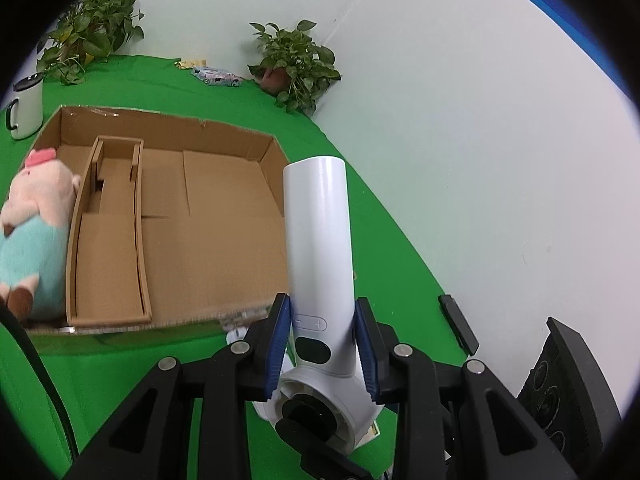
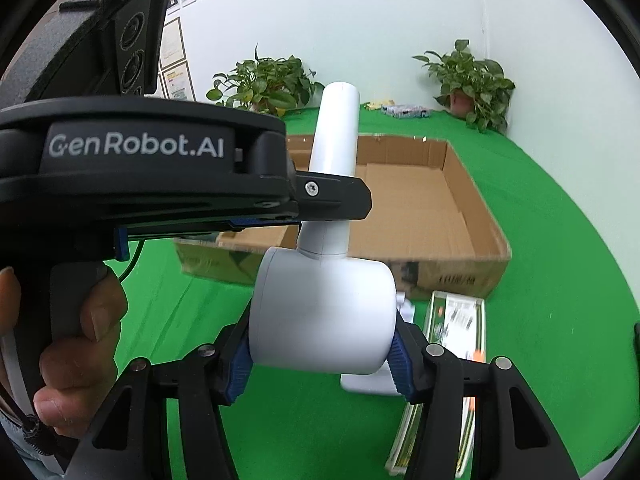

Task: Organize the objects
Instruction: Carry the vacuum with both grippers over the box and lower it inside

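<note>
A white handheld fan (image 1: 320, 248) with a long handle and round head is held by both grippers above the green table. My left gripper (image 1: 322, 344) is shut on its handle near the buttons. My right gripper (image 2: 320, 364) is shut on its round head (image 2: 324, 316). The handle (image 2: 336, 136) points up toward the open cardboard box (image 1: 192, 216), also in the right wrist view (image 2: 432, 208). A pink plush pig (image 1: 32, 224) in a blue outfit lies in the box's left compartment.
A white mug (image 1: 26, 106) stands left of the box. Two potted plants (image 1: 296, 64) (image 1: 94, 28) and a small packet (image 1: 218, 75) sit at the back. A green-and-white flat package (image 2: 452, 360) lies on the cloth before the box. Walls stand close on the right.
</note>
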